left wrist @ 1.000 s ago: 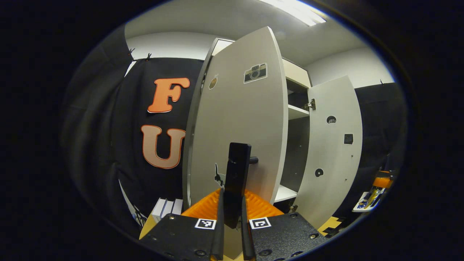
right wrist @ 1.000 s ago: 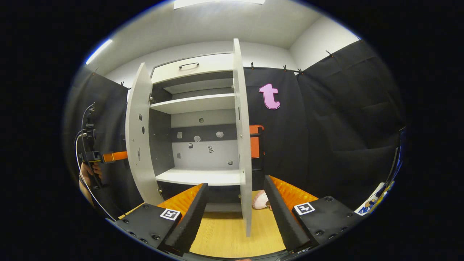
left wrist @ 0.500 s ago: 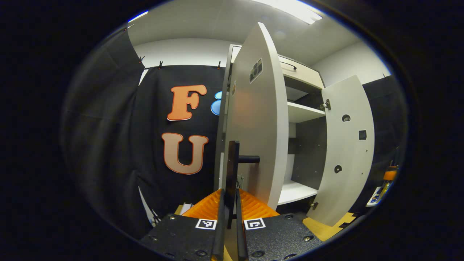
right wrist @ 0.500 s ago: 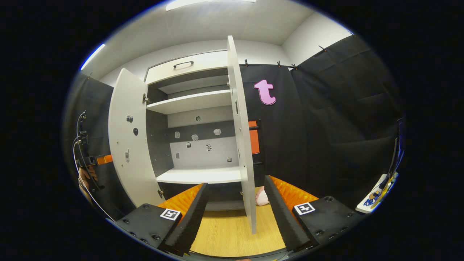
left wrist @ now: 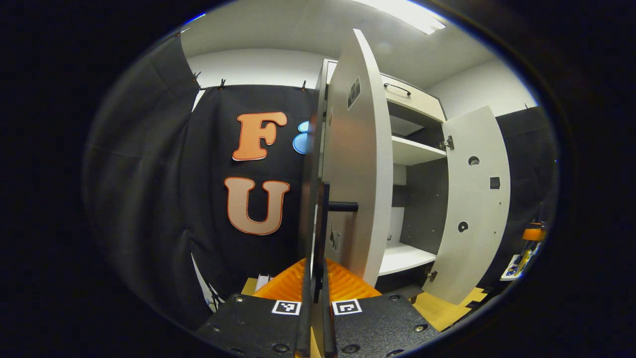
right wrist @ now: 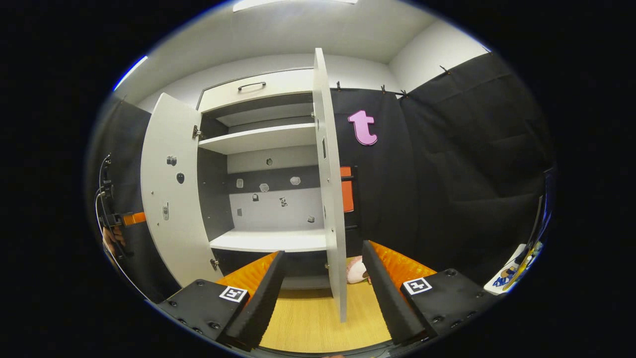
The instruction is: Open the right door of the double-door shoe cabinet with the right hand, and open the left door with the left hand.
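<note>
left claw (left wrist: pixel 318 278) clamped on left door handle (left wrist: pixel 323 223), right claw (right wrist: pixel 323 278) agape — both doors open

White cabinet doors (right wrist: pixel 171 199), black handle (left wrist: pixel 323 219), yellow wood-grain floor (right wrist: pixel 308 318).

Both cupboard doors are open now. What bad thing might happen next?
Two things might go wrong. The left gripper is shut on the black handle of the left door; pulling further on a door already swung wide could strain its hinges. The right gripper is open with the right door edge standing between its fingers; a sideways move could knock the door and swing it back.
</note>
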